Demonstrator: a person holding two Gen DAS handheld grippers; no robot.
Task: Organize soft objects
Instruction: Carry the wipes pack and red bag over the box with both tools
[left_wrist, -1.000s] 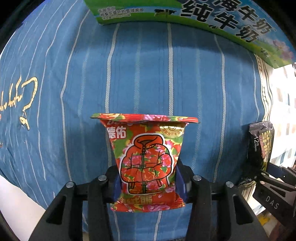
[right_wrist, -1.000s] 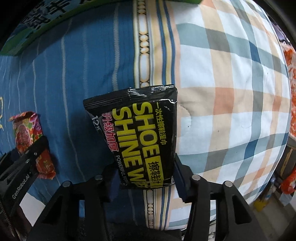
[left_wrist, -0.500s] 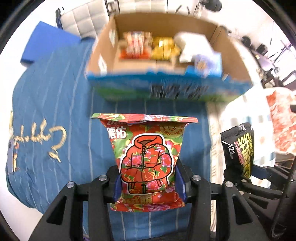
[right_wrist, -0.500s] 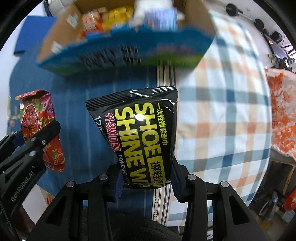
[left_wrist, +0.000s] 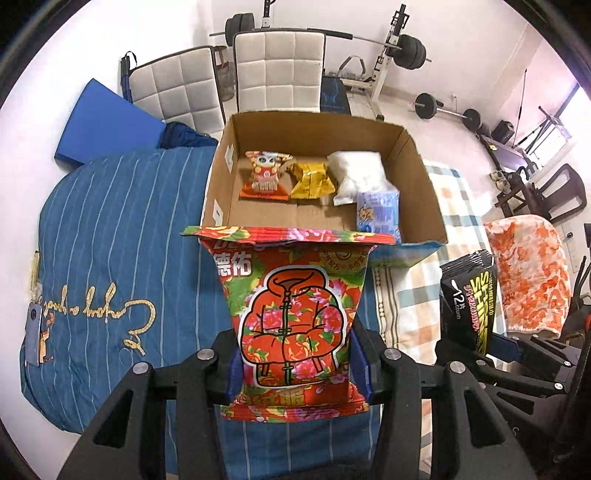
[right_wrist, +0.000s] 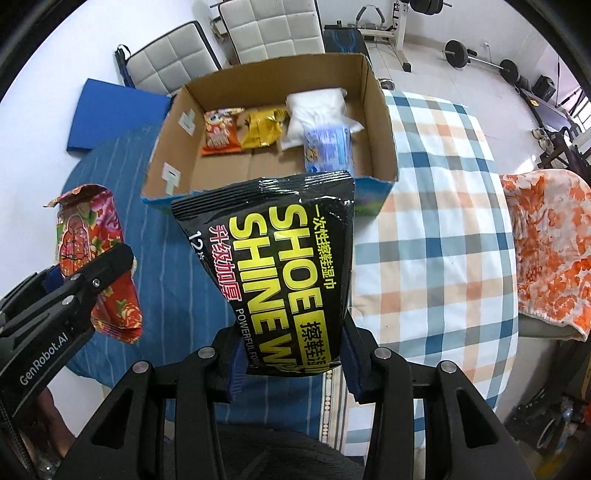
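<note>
L gripper (left_wrist: 295, 363) is clamped on the lower half of a red floral packet (left_wrist: 291, 314), blue pads pressed to both edges, packet upright and off the bed. R gripper (right_wrist: 291, 354) is closed on the bottom of a black shoe-shine wipes pack (right_wrist: 284, 266), which leans a bit left; the log has its jaws closing a little further within the last sec, pack between them throughout.

Landmark = the open cardboard box (left_wrist: 424, 184). Both held packs hang on the near side of it, above the bedding. The blue striped quilt (left_wrist: 110, 258) lies under and left of the box, the plaid blanket (right_wrist: 436, 229) to its right.

Inside the box, along the far wall: an orange snack bag (left_wrist: 264, 175), a gold bag (left_wrist: 310, 177) and a white pillow pack (left_wrist: 360, 173); a blue tissue pack (left_wrist: 378, 212) sits nearer, by the right wall.

L view only: the wipes pack edge-on at far right, and a weight bench w/ barbell (left_wrist: 384, 40) beyond the box. R view only: the floral packet side-on at left in the other gripper, and the orange-white towel (right_wrist: 550, 240) over the bed's right end shown more fully. 2 white padded chairs (left_wrist: 229, 77) stand behind the box in both views.
</note>
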